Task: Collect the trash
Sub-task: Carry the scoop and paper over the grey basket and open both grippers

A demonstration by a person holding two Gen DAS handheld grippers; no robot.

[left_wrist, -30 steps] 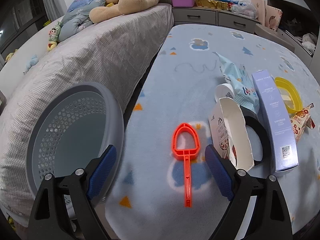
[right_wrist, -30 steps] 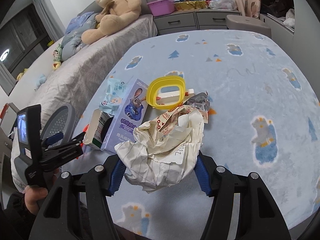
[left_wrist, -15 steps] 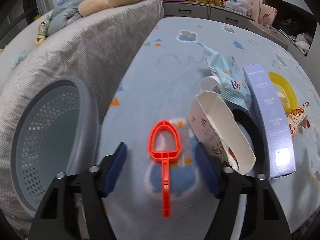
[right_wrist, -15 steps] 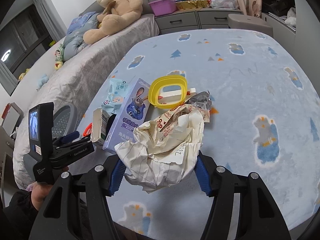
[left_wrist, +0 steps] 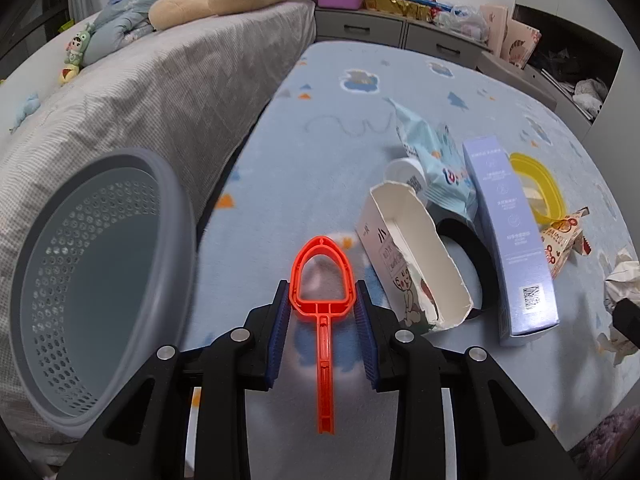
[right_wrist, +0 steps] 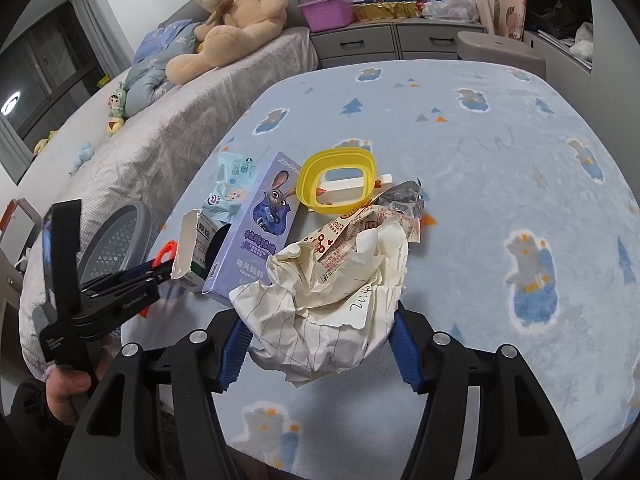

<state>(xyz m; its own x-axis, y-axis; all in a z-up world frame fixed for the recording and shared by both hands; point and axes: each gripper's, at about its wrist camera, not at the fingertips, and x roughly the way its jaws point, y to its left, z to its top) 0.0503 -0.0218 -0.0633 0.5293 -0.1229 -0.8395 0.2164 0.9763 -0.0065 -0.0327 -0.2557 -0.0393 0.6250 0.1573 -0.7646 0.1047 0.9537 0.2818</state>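
Observation:
An orange plastic scoop-shaped frame lies on the blue blanket beside a grey perforated basket. My left gripper straddles its loop; its jaws are closing and the blue pads touch both sides of the loop. The right wrist view shows this gripper held by a hand, low at the blanket's left edge. My right gripper is shut on a crumpled ball of lined paper and holds it above the blanket.
Right of the orange frame lies a heap: a torn white carton, a lilac box, a yellow plastic frame, a snack wrapper, a pale blue pouch. A grey bed with a teddy bear runs along the left.
My left gripper tipped down and came forward over the orange frame, and its jaws narrowed from wide apart to the loop's sides. The right gripper and its paper ball stayed put.

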